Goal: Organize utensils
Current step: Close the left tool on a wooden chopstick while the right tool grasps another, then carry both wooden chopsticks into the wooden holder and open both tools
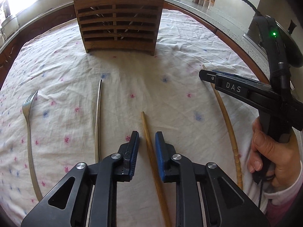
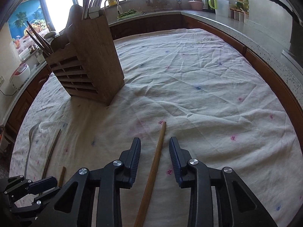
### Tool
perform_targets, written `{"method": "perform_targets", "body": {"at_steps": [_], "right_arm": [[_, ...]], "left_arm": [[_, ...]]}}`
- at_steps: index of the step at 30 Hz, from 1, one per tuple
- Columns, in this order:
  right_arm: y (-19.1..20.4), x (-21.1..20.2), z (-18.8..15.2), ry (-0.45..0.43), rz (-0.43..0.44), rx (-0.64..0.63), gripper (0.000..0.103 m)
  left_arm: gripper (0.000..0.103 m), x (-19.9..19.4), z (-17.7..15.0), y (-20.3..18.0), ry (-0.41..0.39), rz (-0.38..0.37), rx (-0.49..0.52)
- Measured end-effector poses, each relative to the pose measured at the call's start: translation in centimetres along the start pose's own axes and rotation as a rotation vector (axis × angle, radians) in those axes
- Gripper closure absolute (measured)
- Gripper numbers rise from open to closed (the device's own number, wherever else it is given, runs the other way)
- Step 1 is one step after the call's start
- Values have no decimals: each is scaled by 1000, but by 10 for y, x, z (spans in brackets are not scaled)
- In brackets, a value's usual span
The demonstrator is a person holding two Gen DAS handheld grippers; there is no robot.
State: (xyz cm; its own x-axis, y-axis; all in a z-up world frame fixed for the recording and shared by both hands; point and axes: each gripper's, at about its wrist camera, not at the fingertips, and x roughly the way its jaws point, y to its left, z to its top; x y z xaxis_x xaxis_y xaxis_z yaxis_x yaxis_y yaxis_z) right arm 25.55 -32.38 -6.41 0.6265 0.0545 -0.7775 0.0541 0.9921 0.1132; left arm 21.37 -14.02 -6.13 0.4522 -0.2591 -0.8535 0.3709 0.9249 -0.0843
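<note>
In the left wrist view my left gripper (image 1: pixel 147 138) straddles a brown wooden chopstick (image 1: pixel 146 128) lying on the cloth. Its blue pads stand close on either side with a sliver of cloth showing, so it is open. My right gripper (image 2: pixel 155 141) is open wider around a lighter bamboo chopstick (image 2: pixel 161 141), which runs back under it. Seen from the left, the right gripper (image 1: pixel 208 75) hangs over that bamboo chopstick (image 1: pixel 227 124), held by a hand (image 1: pixel 270 155). A metal chopstick (image 1: pixel 98 117) and a fork (image 1: pixel 28 132) lie further left. The slatted wooden holder (image 1: pixel 117 24) stands behind with utensils in it.
A white flowered tablecloth (image 2: pixel 208 75) covers the round table. The left gripper (image 2: pixel 45 188) shows at the lower left of the right wrist view. A curved counter (image 2: pixel 246 30) behind carries a kettle (image 2: pixel 210 2) and jars; a rice cooker (image 2: pixel 19 73) sits at the left.
</note>
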Motion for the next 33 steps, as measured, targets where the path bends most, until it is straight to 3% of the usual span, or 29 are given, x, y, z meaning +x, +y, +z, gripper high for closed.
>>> {"method": "perform_targets", "body": {"at_steps": [2,5,8,18,33], "right_arm": [[-3,1,1,2,-1,4,95],[-8,-1,0,8,28,35,96],[-10,-11,-1,-2,66,66,97],[0,-79,2,-133,143,88,98],[22,-153,6,-278,220,63,98]], "left_arm": [[96,0,1,1,-7,2,-5],[97,0,1,4,-8,-5,-12],[98,-4,1,10,-4,-59,-45],[98,-55,3,40,-97,-135,-136],[98,-124,4,61,-253,-157,-175]]}}
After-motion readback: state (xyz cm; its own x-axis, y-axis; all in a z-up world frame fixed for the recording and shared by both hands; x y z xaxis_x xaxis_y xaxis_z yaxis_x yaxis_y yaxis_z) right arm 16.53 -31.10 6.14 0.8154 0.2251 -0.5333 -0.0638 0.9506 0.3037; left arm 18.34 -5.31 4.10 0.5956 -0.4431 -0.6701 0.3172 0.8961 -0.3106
